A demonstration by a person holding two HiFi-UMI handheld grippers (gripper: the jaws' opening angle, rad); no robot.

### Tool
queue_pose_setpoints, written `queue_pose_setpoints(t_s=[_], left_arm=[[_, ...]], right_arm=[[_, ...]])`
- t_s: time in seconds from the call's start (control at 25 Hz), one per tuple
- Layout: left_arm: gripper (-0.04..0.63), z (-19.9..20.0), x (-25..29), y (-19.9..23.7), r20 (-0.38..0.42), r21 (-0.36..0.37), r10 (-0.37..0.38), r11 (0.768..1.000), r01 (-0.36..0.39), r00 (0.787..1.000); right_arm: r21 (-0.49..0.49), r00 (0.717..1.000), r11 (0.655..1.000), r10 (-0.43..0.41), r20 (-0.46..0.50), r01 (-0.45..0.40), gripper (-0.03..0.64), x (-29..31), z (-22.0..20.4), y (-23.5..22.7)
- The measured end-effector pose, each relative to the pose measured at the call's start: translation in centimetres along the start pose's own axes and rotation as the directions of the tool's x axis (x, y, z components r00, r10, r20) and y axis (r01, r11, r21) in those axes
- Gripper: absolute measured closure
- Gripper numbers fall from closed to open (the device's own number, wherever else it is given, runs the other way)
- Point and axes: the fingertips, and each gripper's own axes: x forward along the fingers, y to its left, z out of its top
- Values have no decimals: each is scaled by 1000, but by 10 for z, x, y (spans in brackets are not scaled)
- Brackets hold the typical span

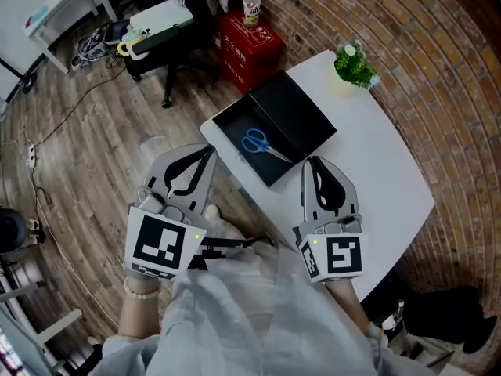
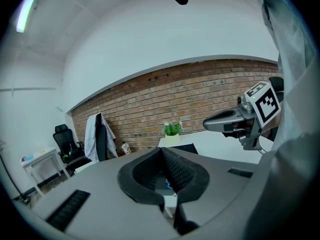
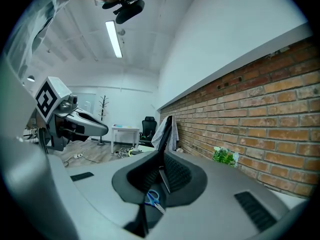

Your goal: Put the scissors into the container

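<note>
While scissors [image 1: 262, 145] lie in container [image 1: 301, 108], my left gripper [image 1: 208, 153] and right gripper [image 1: 311, 162] are pressed together, empty; probably light, stiff, slick blades, I'd grab the blue loops

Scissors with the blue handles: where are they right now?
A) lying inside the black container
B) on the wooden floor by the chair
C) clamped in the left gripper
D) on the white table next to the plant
A: the head view shows the scissors lying flat on the bottom of the black container, which sits on the white table.
</note>
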Motion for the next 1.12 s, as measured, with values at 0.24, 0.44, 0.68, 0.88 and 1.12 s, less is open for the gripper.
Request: queue_pose_setpoints(t_s=[0.24,0.44,0.68,0.88,1.12], left_arm=[[577,0,1,-1,-7,2,-6,1000,6,1000],[577,0,1,-2,5,-13,-12,1000,12,1000],[577,-1,2,-6,8,-9,-20,1000,20,1000],[577,-1,1,-9,2,-7,-22,1000,22,1000],[577,-1,3,-12,1,-7,-25,1000,25,1000]], right_arm=[[14,1000,1000,-6,-9,6,560,-1,-2,-2],[10,1000,1000,-4,-17,4,560,-1,-4,0],[6,1000,1000,-13,-25,13,559,-4,-9,-1],[3,1000,1000,-12,-27,12,560,-6,-8,-2],[12,999,1000,-19,-32,20,560,-8,-10,-4]])
